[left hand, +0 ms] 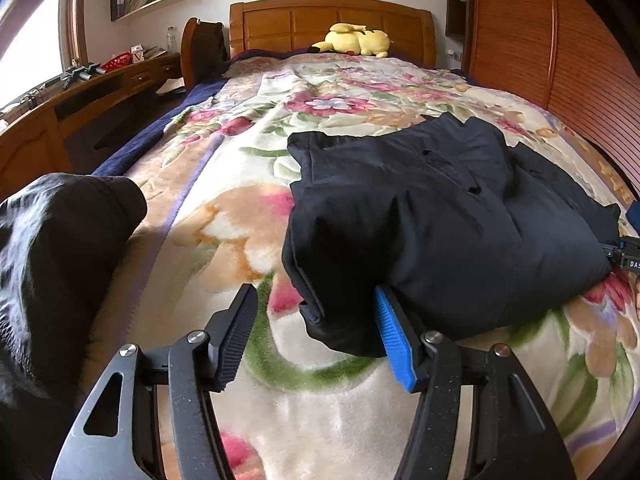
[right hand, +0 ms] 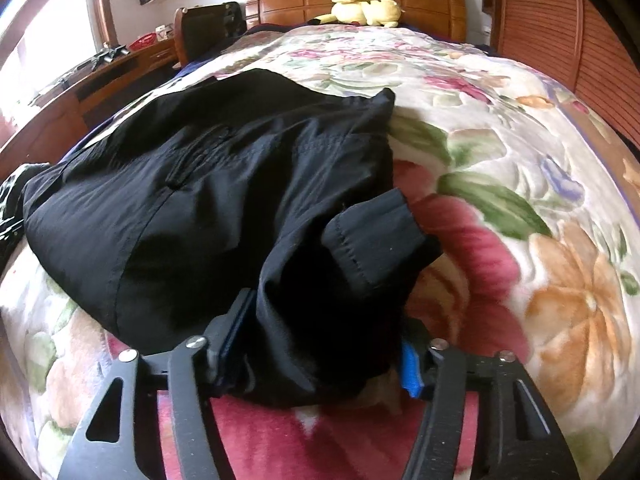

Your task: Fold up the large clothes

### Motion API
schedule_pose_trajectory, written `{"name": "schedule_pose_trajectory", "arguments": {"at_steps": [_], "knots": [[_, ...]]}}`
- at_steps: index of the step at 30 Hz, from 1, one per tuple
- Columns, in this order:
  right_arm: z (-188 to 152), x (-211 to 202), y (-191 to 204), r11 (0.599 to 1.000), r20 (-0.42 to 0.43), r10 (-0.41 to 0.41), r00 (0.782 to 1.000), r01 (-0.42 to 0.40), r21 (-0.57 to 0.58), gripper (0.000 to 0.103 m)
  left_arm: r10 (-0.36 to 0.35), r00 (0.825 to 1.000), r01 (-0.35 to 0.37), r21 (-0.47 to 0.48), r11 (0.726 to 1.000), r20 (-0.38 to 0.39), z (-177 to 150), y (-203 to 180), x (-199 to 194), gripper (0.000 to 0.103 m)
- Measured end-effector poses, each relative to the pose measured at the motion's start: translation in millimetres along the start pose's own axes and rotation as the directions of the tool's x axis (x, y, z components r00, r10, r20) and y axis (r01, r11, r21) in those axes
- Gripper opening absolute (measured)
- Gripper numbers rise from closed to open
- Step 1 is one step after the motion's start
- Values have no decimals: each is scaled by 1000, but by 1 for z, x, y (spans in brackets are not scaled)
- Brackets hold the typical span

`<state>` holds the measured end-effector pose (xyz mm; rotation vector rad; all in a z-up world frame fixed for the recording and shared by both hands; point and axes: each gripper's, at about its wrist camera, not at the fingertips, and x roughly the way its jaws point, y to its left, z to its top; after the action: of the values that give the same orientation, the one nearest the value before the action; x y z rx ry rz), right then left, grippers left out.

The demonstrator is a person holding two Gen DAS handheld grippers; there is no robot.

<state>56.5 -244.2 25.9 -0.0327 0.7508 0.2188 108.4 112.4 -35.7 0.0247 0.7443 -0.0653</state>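
Observation:
A black jacket [left hand: 448, 216] lies bunched and partly folded on the floral blanket [left hand: 248, 208]; it also shows in the right wrist view [right hand: 192, 208]. My left gripper [left hand: 316, 308] is open at the jacket's near left corner, with a flap of fabric hanging between the jaws and the blue pad [left hand: 394, 344] against the cloth. My right gripper [right hand: 328, 340] is open, with a bunch of the jacket's near edge and a cuffed sleeve [right hand: 372, 236] lying between its jaws. The right gripper also shows at the right edge of the left wrist view [left hand: 626, 256].
A second dark garment [left hand: 52, 264] lies at the bed's left edge. A yellow plush toy [left hand: 354, 40] rests by the wooden headboard [left hand: 332, 20]. A wooden desk [left hand: 80, 96] stands left of the bed, a slatted wardrobe [left hand: 560, 60] to the right.

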Motion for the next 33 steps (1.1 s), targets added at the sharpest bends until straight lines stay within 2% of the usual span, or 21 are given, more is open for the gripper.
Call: {"name": "schedule_pose_trajectory", "arguments": {"at_steps": [1, 2, 4, 6, 7, 9, 13, 19, 33], "knots": [[0, 0, 0, 1000, 1, 9, 1000, -9, -5, 53, -19, 1000, 19, 0, 1000, 0, 0, 0, 0, 50], [0, 1, 1, 1000, 2, 17, 1000, -17, -12, 47, -38, 999, 38, 6, 999, -1, 1, -1, 0, 46], [1, -1, 2, 999, 12, 26, 1000, -25, -30, 37, -53, 999, 53, 25, 998, 2, 0, -5, -1, 28], [0, -5, 5, 998, 29, 20, 999, -18, -55, 26, -42, 999, 42, 56, 998, 12, 0, -12, -4, 18], [0, -7, 7, 998, 36, 16, 999, -13, -63, 25, -34, 999, 33, 66, 997, 16, 0, -14, -6, 12], [0, -11, 5, 998, 49, 14, 999, -11, -62, 22, -29, 999, 26, 70, 997, 39, 0, -17, -13, 9], [-4, -23, -2, 998, 70, 38, 997, -35, -43, 20, -41, 997, 36, 66, 997, 70, -2, -17, -28, 6], [-19, -48, -5, 997, 85, 28, 996, -22, -69, 19, -72, 991, 62, 91, 994, 110, -12, -23, -61, 5], [-81, -131, -17, 995, 94, 26, 995, -17, -94, 19, -138, 979, 117, 142, 983, 151, -72, -51, -138, 5]]}}
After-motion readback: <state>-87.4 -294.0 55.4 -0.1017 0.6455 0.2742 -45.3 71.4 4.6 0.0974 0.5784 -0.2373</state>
